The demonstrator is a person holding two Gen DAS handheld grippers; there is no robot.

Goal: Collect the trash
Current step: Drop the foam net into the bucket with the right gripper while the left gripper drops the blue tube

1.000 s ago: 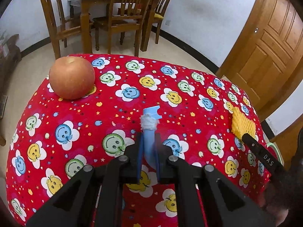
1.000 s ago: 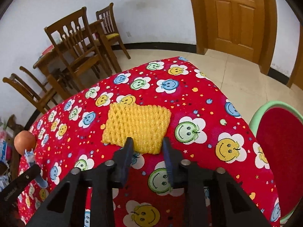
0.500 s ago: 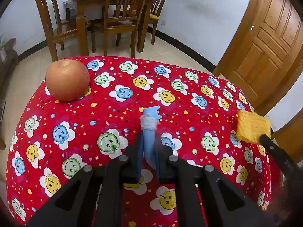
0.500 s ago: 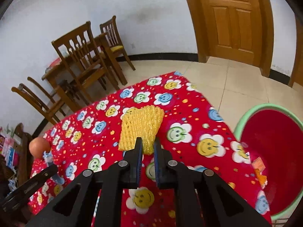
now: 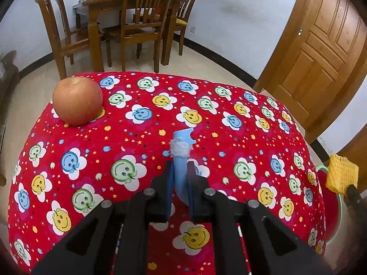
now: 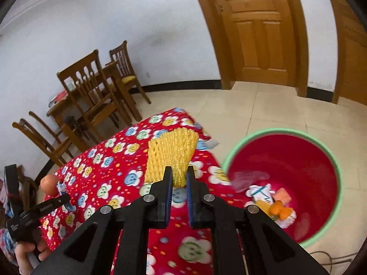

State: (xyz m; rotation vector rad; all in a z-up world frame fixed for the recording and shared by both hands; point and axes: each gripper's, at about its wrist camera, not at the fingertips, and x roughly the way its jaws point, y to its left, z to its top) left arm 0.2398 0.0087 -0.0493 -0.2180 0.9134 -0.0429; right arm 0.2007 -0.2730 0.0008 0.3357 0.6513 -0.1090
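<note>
White walls, a wooden door (image 6: 257, 34) and pale floor tiles surround the table (image 5: 128, 137) that I work on; it wears a red cloth printed with smiling flower faces in blue, green and yellow; behind it stand brown wooden chairs (image 5: 142, 23) around a dining table.

I see my left gripper (image 5: 180, 183) low over the cloth, its two fingers closed on a light blue scrap (image 5: 181, 160) that has a white fluffy lump stuck near its top; the scrap stands up between the pads. An apple (image 5: 77, 100) rests on the far left part of the cloth, well apart from this gripper.

My right gripper (image 6: 179, 185) is clamped on the lower edge of a yellow foam net (image 6: 172, 155), the kind that wraps fruit; the net is in the air, above the table edge and beside a red bin with a green rim (image 6: 331, 155) that stands on the floor. Inside the bin lie some wrappers and an orange piece; their print is too blurred for me to read.

On the left gripper body in the right wrist view there is small white lettering, but I cannot read it.
</note>
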